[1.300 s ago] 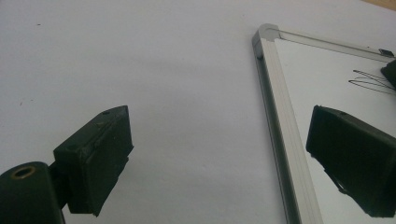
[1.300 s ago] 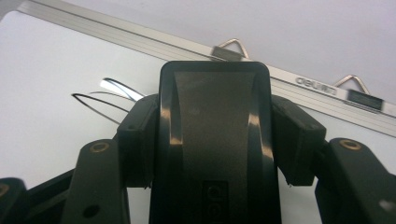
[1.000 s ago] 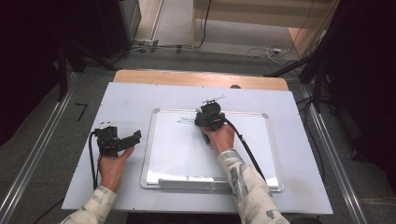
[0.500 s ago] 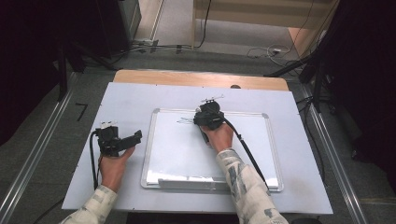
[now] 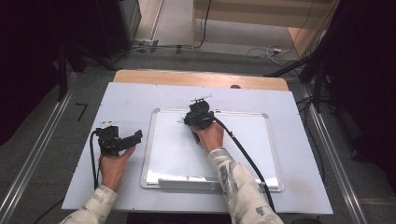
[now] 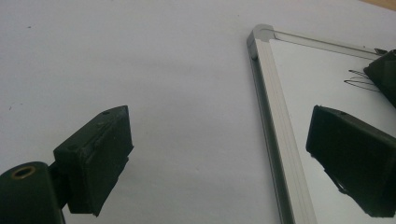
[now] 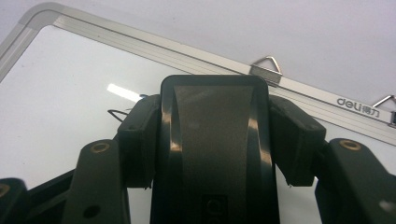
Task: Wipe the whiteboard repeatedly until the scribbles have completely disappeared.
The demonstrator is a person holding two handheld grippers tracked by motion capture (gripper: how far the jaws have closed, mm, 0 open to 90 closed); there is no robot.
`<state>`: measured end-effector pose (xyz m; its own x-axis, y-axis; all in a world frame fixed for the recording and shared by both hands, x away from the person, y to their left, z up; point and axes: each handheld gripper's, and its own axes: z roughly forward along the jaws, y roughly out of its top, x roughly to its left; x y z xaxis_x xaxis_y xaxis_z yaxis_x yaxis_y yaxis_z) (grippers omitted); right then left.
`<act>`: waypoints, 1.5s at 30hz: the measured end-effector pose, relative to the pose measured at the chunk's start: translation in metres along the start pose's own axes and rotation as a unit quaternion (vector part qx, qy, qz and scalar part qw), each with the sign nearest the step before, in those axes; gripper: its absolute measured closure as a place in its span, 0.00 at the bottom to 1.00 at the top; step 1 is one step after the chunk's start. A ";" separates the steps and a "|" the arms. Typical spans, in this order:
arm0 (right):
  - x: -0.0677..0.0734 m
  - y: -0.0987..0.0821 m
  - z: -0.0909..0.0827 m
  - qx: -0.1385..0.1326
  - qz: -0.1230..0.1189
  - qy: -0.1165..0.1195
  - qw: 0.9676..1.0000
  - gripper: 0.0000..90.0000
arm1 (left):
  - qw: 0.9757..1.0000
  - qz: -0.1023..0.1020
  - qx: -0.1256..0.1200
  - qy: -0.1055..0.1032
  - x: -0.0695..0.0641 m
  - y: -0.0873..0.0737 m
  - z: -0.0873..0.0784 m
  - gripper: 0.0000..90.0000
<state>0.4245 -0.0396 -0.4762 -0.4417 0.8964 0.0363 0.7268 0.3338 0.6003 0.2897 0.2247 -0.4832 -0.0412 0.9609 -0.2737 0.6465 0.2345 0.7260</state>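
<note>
The eraser [image 7: 215, 149], a dark block clamped between the right gripper's [image 5: 198, 116] jaws, sits on the whiteboard [image 5: 252, 140] at upper centre of the high view, beside black scribbles [image 6: 357, 79]. Wiping appears in hand; next it should sweep left over those marks, short of the top frame. The left gripper [image 5: 122, 140] rests open on the table [image 5: 299, 186] left of the board, leaving clear room.

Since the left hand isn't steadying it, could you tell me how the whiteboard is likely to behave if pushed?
The whiteboard looks stiff, with its metal frame, so it should move as one piece. Lying flat on the smooth table, it may slide readily. Its glossy face looks slippery.
</note>
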 end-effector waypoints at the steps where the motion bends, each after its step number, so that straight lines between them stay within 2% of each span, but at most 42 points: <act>1: 0.001 0.000 0.000 0.000 0.000 0.001 1.000 0.43 | 1.000 0.000 0.000 0.000 0.000 0.000 0.000 0.08; 21: 0.032 0.008 0.008 0.002 -0.013 0.015 1.000 0.43 | 1.000 -0.004 -0.003 -0.002 0.000 0.000 0.000 0.08; 27: 0.036 0.009 0.009 0.003 -0.019 0.019 1.000 0.43 | 1.000 -0.003 -0.001 -0.002 0.000 0.000 0.001 0.08; 34: 0.032 0.009 0.009 0.005 -0.020 0.019 1.000 0.43 | 1.000 -0.005 -0.001 -0.001 0.002 0.000 0.000 0.08; 45: 0.007 0.006 0.003 0.008 -0.006 0.002 1.000 0.43 | 1.000 -0.005 0.000 -0.001 0.003 0.000 -0.001 0.08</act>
<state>0.4273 -0.0300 -0.4751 -0.4524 0.8912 0.0334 0.7296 0.3483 0.5885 0.2889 0.2277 -0.4838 -0.0465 0.9583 -0.2819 0.6466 0.2440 0.7227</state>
